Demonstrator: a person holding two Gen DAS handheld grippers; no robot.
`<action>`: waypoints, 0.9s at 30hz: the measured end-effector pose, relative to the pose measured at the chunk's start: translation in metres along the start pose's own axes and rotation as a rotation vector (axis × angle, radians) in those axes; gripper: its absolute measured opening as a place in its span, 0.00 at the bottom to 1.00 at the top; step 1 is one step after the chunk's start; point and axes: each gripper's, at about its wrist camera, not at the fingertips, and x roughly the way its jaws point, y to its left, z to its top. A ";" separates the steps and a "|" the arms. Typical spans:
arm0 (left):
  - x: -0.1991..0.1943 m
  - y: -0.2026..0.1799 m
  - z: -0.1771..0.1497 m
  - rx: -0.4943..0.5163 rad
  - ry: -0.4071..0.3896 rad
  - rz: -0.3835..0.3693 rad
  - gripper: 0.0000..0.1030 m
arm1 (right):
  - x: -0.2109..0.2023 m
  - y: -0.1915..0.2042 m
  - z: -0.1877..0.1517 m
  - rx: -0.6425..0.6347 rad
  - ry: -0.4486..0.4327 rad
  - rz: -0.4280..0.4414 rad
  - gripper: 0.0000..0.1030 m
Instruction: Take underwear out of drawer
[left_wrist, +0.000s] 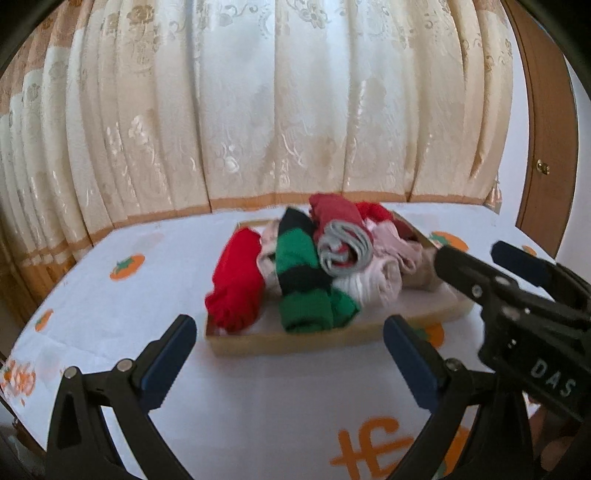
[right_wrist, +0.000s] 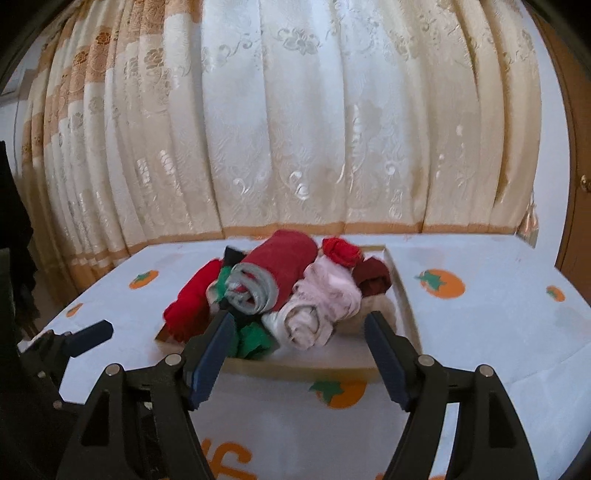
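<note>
Underwear rolls in the drawer look soft and light; both tongs, left and right, gape empty, so pinch a roll's middle.

Rolled underwear heaped in drawer on table, curtain behind.

A shallow tan cardboard drawer tray, matt, holds soft rolled cloth underwear. Beneath lies a smooth white tablecloth printed with orange fruit. Far behind hangs a cream damask curtain with a satin sheen.
</note>
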 end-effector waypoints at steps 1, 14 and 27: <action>0.002 -0.001 0.004 0.006 -0.012 0.013 1.00 | 0.002 -0.003 0.002 0.012 -0.010 -0.005 0.73; 0.020 0.000 0.005 -0.011 -0.112 0.033 1.00 | 0.019 -0.015 0.003 0.004 -0.096 -0.038 0.73; 0.016 0.001 -0.007 -0.020 -0.168 0.047 1.00 | 0.015 -0.006 -0.011 -0.058 -0.178 -0.051 0.73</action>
